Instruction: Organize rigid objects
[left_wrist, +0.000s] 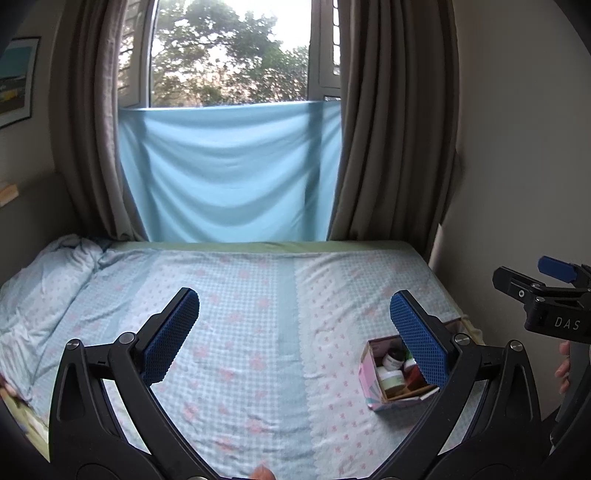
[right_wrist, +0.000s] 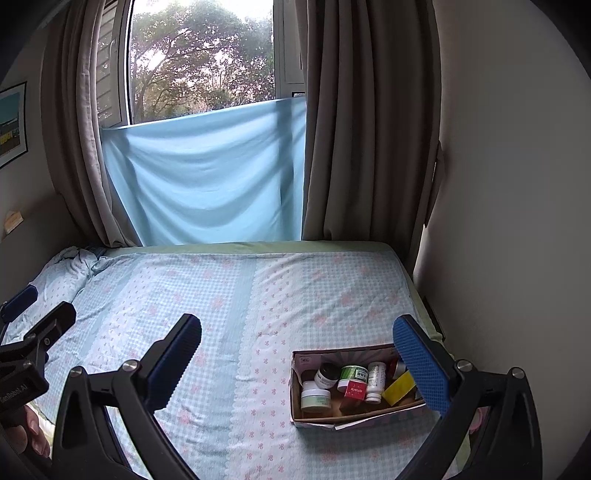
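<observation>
Left gripper (left_wrist: 294, 325) and right gripper (right_wrist: 297, 349), each with blue-padded fingers spread wide and holding nothing, hover above the bed (right_wrist: 221, 295); the right gripper also shows at the right edge of the left wrist view. An open cardboard box (right_wrist: 325, 419) rests on the checked, flower-printed sheet near the bed's right side, partly behind the right gripper's right finger; inside lie small jars, a white bottle (right_wrist: 375, 380), a red carton (right_wrist: 355, 391) and a yellow item (right_wrist: 399, 387). Beyond hang a blue cloth (right_wrist: 207, 184) and brown curtains (right_wrist: 362, 129).
</observation>
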